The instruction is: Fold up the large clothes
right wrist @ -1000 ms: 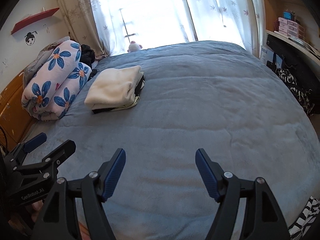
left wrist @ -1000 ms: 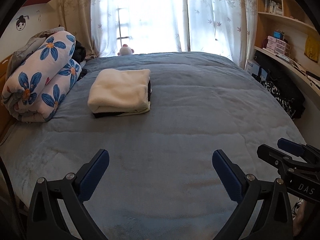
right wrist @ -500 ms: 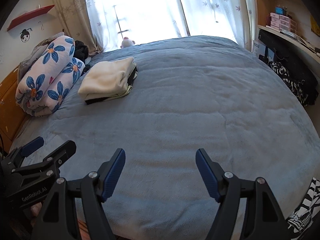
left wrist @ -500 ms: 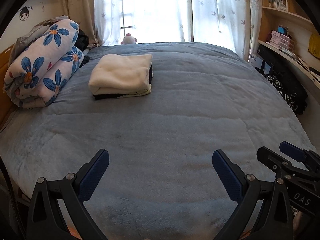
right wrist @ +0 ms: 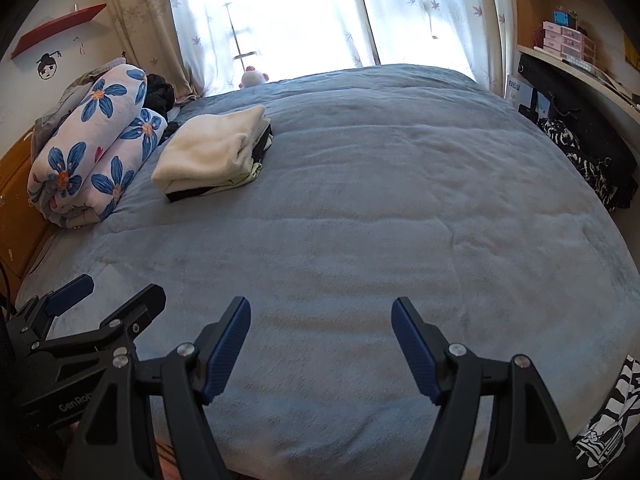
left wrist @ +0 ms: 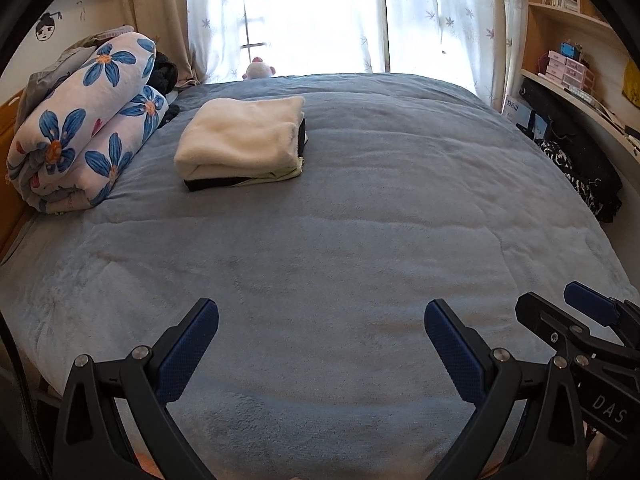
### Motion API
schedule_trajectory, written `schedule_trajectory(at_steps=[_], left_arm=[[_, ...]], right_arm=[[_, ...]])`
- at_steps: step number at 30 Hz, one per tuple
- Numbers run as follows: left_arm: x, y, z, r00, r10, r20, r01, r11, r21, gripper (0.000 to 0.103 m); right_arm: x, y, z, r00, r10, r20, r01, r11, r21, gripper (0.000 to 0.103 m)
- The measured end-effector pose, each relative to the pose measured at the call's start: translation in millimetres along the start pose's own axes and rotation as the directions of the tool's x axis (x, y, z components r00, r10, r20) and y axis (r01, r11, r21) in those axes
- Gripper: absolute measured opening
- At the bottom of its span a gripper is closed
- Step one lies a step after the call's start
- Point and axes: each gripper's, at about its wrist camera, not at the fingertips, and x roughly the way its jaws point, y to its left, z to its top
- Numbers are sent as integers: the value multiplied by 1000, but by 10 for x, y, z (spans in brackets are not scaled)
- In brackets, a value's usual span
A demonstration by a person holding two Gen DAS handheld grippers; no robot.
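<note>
Blue bedspread (left wrist: 340, 240) lies bare before both spread claws (left wrist: 320, 344).

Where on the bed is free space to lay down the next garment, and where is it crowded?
The wide blue blanket is bare between the folded stack and the open left tongs and right tongs, and toward the shelf side. The far left is crowded: the floral quilt roll lies beside the stack.

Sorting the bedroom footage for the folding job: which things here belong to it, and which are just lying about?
Job: folded clothes stack, blue bed cover, left gripper, right gripper, both open.
Lying about: floral rolled quilt, plush toy, black-and-white garment.
</note>
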Motion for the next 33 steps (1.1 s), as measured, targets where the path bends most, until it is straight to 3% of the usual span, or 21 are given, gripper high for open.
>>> schedule_trajectory(at_steps=[14,33], left_arm=[[213,75,-3,998,-17,-65,16,1000,-18,102],[243,102,13,997,11,-81,-13,1000,-23,102]], right_arm=[[156,-7,-25,1000,-3,-29,3,1000,24,73],[227,-19,-20,999,19,-45,-17,999,46,73]])
